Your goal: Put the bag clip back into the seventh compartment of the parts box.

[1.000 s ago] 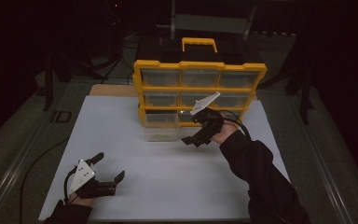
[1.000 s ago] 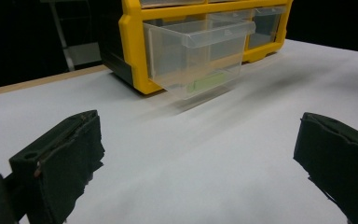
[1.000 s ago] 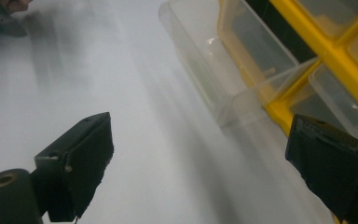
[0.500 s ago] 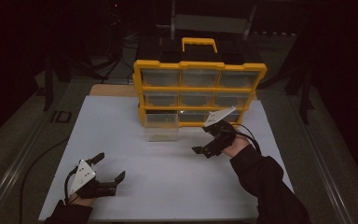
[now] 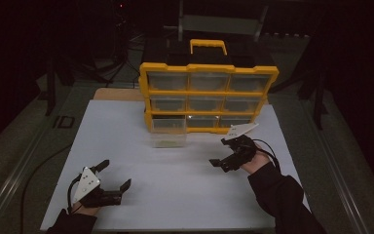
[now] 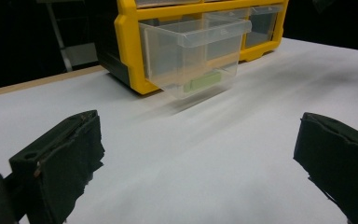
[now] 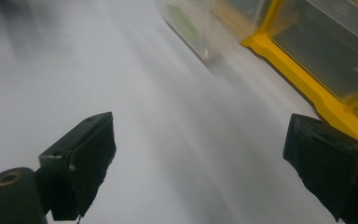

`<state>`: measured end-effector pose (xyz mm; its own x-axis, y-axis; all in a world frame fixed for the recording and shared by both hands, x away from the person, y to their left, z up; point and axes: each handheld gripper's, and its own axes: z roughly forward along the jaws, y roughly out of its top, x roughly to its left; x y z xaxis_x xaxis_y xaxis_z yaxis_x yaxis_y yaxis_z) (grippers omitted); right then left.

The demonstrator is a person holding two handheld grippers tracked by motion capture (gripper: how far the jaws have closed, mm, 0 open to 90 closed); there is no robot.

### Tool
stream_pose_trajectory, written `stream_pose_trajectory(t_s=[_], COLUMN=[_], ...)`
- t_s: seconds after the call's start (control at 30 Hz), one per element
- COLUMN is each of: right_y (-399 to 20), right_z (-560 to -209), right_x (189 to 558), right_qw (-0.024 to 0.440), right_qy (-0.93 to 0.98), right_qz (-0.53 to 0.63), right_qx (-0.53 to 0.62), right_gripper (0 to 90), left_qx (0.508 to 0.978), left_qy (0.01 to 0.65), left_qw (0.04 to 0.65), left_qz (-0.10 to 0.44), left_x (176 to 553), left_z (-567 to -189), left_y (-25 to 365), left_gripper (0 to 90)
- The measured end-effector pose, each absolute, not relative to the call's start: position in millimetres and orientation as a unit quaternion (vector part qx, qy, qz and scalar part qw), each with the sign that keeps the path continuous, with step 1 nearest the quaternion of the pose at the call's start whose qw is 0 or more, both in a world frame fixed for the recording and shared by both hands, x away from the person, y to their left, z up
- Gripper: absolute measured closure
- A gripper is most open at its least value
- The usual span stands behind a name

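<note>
1. Clear plastic drawer (image 5: 168, 139) pulled out of yellow organiser cabinet (image 5: 208, 95), holding what looks like a green item (blurred).
2. Left gripper (image 5: 113, 180): jaws apart, empty.
3. Right gripper (image 5: 220, 152): jaws apart, empty, over white surface (image 5: 175, 195).

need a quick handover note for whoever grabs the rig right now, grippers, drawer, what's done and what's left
Left hand-held gripper: open, empty, low over the white table near the front left corner.
Right hand-held gripper: open, empty, right of centre, in front of the yellow drawer organizer.
Clear drawer: bottom left one, pulled most of the way out and still hanging in its slot. A green item lies inside it. The other drawers are shut.
Done: drawer opened.
Left, as far as I can judge: either take the green item out or push the drawer back in. Neither gripper touches it at this moment.
</note>
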<state>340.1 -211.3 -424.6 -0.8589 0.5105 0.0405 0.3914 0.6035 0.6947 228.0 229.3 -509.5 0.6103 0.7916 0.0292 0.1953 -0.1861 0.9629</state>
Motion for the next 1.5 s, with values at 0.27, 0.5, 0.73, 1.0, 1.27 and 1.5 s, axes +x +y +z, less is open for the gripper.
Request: stream_pose_trajectory(t_s=[0.27,0.5,0.73,1.0,1.27,1.5], right_y=[-228,-240,-255,-270,-281,-289], right_z=[-444,-455,-466,-473,-482,-490], right_x=[326,316,305,293,282,272], right_qw=[0.086,0.082,0.104,0.117,0.125,0.137], right_qy=[0.880,0.874,0.857,0.843,0.829,0.825], right_qz=[0.375,0.381,0.398,0.415,0.428,0.428], right_qx=[0.277,0.291,0.310,0.320,0.336,0.344], right_gripper=[9.0,9.0,9.0,9.0,9.0,9.0], left_qx=[0.718,0.719,0.719,0.719,0.719,0.720], left_qy=[0.343,0.342,0.343,0.343,0.343,0.343], left_qw=[0.538,0.537,0.537,0.536,0.536,0.535], left_qz=[0.278,0.278,0.278,0.279,0.279,0.279], left_x=[228,228,228,228,228,228], left_z=[-509,-509,-509,-509,-509,-510], left_y=[229,228,228,228,228,228], left_gripper=[1.0,1.1,1.0,1.0,1.0,1.0])
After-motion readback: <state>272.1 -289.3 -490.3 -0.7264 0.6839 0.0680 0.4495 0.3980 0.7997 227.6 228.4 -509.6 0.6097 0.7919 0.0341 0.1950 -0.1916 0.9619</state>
